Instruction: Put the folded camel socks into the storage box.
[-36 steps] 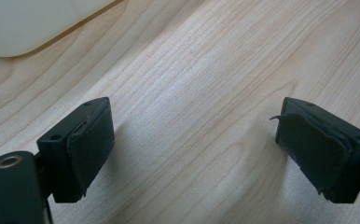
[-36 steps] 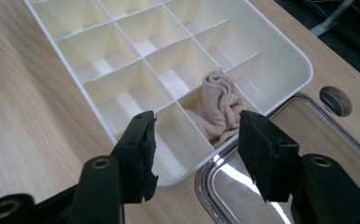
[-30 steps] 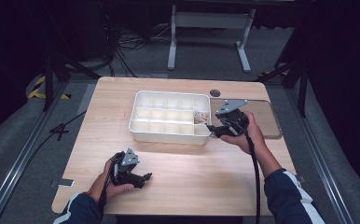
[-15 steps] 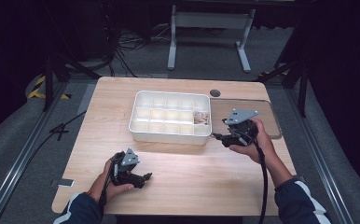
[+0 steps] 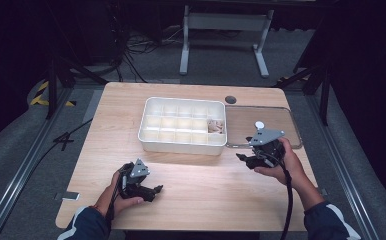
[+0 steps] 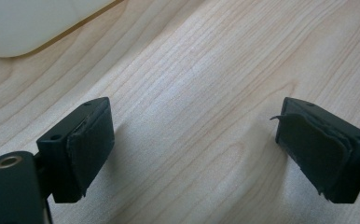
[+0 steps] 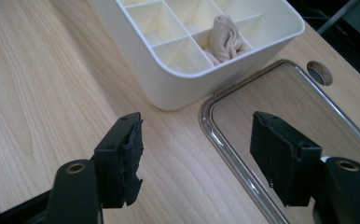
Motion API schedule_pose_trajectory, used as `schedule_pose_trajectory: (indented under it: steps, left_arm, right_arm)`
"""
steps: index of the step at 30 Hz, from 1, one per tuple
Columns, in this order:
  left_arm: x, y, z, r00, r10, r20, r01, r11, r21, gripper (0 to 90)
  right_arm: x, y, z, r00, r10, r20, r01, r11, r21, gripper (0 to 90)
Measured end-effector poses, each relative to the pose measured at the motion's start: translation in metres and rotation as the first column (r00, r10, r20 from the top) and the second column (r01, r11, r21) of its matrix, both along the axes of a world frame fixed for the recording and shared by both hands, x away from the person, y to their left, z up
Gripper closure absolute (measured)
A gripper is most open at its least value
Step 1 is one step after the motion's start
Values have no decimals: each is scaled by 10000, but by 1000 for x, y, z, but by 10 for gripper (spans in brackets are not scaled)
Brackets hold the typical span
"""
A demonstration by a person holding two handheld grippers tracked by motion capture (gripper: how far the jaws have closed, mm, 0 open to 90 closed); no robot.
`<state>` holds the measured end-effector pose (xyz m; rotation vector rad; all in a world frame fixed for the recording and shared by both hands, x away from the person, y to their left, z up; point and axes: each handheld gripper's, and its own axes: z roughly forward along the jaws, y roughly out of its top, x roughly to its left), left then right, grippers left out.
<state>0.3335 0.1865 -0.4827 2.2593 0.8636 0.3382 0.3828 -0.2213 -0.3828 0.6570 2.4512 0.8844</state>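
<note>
1. Surface: light wood table, woodgrain top, round cable hole near the far edge.
2. Room: dark, grey floor, metal rails on both sides, cables and a grey stand beyond the table.
3. Landmark: white divided tray, centre-far on the table. A beige cloth bundle sits in a compartment at the tray's right end.
4. Clear lid lies flat on the table, just beside the tray's right end.
5. Right gripper: near the tray's right front corner, over the lid's near edge. Jaws have just been opening, now wide apart, nothing between them, only table and lid rim below.
6. Left gripper: on the person's side of the tray's left front corner, well apart from it, low over bare wood. Jaws wide, holding nothing.
</note>
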Motion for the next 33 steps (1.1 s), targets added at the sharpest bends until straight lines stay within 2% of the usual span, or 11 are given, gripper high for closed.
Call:
schedule_pose_trajectory:
  steps: [6, 8, 12, 28, 33]
  left_arm:
    - [0, 0, 0, 10000, -3, 3, 3, 10000, 18, 116]
    - [0, 0, 0, 10000, 19, -26, -19, 10000, -28, 116]
    - [0, 0, 0, 10000, -2, 3, 2, 10000, 14, 116]
    - [0, 0, 0, 10000, 2, 0, -2, 10000, -1, 116]
    - [0, 0, 0, 10000, -2, 0, 2, 10000, 2, 116]
  right_arm:
    - [-9, -11, -12, 9997, -53, -258, 49, 9999, -156, 353]
    - [-12, -14, -16, 9999, -5, -151, 4, 9999, -126, 354]
    - [-16, -23, -25, 9997, -59, -239, 56, 9999, -122, 344]
    - [-30, -58, -58, 9967, -596, -548, 590, 9982, -116, 341]
    - [-36, -70, -66, 9947, -778, -679, 790, 9967, 157, 341]
